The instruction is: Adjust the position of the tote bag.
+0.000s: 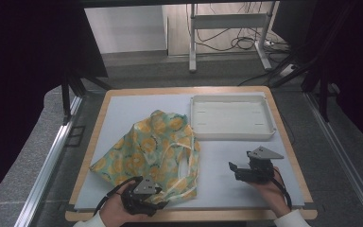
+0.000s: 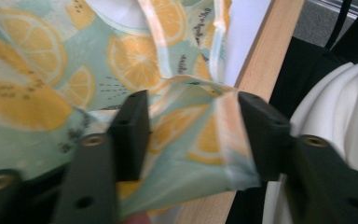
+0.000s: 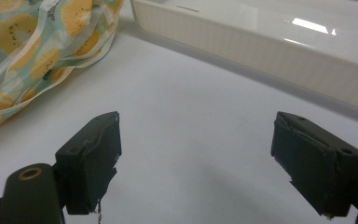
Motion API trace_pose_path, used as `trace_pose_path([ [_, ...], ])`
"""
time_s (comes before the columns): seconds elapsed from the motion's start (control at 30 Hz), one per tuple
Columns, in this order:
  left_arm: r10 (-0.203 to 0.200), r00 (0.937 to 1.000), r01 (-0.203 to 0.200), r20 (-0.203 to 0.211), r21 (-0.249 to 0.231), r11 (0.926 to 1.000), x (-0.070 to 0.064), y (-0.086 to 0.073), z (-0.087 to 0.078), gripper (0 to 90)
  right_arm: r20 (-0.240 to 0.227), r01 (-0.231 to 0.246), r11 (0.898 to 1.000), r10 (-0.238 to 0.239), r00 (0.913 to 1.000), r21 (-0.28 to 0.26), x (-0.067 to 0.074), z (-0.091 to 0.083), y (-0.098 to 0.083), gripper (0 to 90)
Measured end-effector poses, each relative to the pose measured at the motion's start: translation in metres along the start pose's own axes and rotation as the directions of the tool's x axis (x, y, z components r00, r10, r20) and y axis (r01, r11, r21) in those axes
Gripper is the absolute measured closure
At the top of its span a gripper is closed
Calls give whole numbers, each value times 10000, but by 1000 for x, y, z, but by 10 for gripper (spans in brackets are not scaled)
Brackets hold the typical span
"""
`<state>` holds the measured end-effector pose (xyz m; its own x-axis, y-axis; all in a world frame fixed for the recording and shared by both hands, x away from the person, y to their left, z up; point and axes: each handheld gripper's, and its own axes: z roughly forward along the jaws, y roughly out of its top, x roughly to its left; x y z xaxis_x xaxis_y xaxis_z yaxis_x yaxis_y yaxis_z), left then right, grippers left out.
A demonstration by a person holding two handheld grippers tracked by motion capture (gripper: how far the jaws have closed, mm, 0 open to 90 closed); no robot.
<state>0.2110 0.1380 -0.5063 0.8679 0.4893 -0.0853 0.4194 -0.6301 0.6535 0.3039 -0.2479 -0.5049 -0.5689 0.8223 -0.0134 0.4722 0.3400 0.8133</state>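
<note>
Item: fabric bag [image 1: 153,151], mint green, printed with orange slices, pale trimmed handles; lies crumpled on the grey mat [image 1: 227,161] of the counter [image 1: 99,123], left of and nearer the person than the white tray [image 1: 231,116], which serves as reference throughout. Small dark lettering on the print in the left gripper view, too blurred to read; no brand or label legible elsewhere. White tray: shallow, rectangular, at the far right of the mat, just beside the bag's upper corner, whether touching cannot be told. Left gripper [image 1: 144,198]: at the near edge of the counter, well to the tray's near left, over the bag's lower hem; in the left gripper view a fold of the bag [image 2: 186,135] spans the gap between its jaws and meets both pads, so the jaws are grasping the cloth, half closed. Right gripper [image 1: 250,172]: nearer the person than the tray, right of the bag and apart from it; jaws released, spread wide over bare mat. Surroundings: a metal stand [image 1: 229,33] and floor cables beyond the tray; dark curtains on both sides.
</note>
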Motion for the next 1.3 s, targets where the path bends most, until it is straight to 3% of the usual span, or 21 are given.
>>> trace_pose_path([
  [0.23, 270, 9996, -271, 34, 220, 9994, -1, -3, 1, 657, 12, -24, 10000, 24, 10000, -13, -1, 0, 0, 164],
  [0.3, 264, 9994, -269, 239, 243, 9993, 1, -5, 0, 774, 34, -17, 10000, 17, 10000, -14, -2, 0, 0, 164],
  [0.43, 285, 9987, -291, 425, 139, 9995, 3, -6, -4, 846, 21, -24, 10000, 24, 10000, -18, -2, 0, 0, 164],
  [0.77, -103, 9991, 134, 421, -727, 9973, 9, -16, -26, 858, -4, -22, 10000, 22, 10000, 4, -1, 1, 0, 164],
  [1.3, -216, 9994, 243, 275, -1021, 9945, 12, -16, -34, 871, -78, -25, 10000, 24, 10000, -57, -2, 0, 2, 167],
])
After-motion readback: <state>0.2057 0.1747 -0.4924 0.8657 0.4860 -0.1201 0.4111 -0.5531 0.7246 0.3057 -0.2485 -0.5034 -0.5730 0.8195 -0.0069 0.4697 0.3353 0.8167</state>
